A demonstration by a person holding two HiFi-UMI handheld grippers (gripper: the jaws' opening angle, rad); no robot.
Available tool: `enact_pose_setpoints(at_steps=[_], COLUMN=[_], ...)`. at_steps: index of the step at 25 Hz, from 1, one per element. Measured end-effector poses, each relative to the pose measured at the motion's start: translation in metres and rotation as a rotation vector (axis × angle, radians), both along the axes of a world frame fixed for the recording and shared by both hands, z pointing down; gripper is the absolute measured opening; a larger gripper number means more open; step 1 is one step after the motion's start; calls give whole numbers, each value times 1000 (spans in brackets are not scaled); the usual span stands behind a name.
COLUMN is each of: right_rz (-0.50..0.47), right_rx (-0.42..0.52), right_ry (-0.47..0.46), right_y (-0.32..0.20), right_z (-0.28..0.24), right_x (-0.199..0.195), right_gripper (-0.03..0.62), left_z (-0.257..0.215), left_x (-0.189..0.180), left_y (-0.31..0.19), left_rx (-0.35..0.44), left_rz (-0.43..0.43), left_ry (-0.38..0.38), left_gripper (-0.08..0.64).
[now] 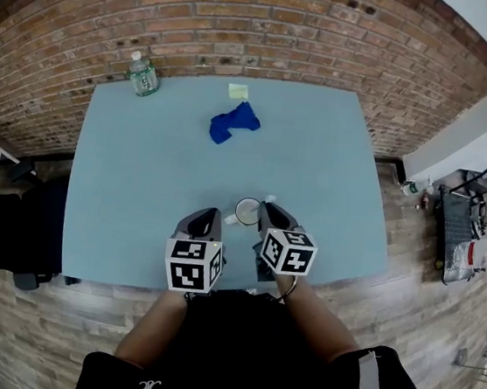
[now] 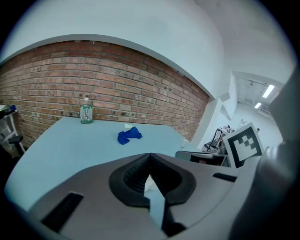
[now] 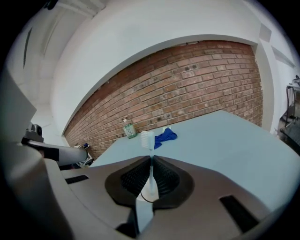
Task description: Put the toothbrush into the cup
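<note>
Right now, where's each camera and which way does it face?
Head view: on the head, looking down at the table; arms, left gripper, right gripper show.
Left gripper view: on the left gripper, facing the brick wall; shut jaws show.
Right gripper view: on the right gripper, likewise; jaws hold the toothbrush.
All share the blue cloth.

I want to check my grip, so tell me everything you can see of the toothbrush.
The toothbrush is white, plastic by its look, with a thin handle and a block of pale bristles at the top. It stands nearly upright, head up, its handle pinched between the shut jaws of the right hand-held gripper. Its lower end hangs over the cup; whether it has entered the cup cannot be told.
</note>
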State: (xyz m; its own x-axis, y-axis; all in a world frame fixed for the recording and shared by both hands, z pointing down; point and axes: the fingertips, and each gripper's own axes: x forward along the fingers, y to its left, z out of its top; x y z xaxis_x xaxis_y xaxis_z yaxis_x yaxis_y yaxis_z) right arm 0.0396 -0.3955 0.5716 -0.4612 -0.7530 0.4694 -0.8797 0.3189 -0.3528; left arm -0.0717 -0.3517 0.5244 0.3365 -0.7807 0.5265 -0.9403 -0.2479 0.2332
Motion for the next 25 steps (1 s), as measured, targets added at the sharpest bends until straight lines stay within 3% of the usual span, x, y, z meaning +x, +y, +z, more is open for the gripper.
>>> enact_pose_setpoints(at_steps=[6,25], right_rz=[26,102], right_rx=[-75,-115], right_ry=[-61,-108], right_y=[-1,-2], right_z=[25,57], right_x=[4,14], right_gripper=[34,35], left_z=[5,10], left_x=[-8,-13], left_y=[3,18], left_rx=[-9,-52], left_rz=[-27,-23], left_ry=[-6,-10], left_gripper=[8,8])
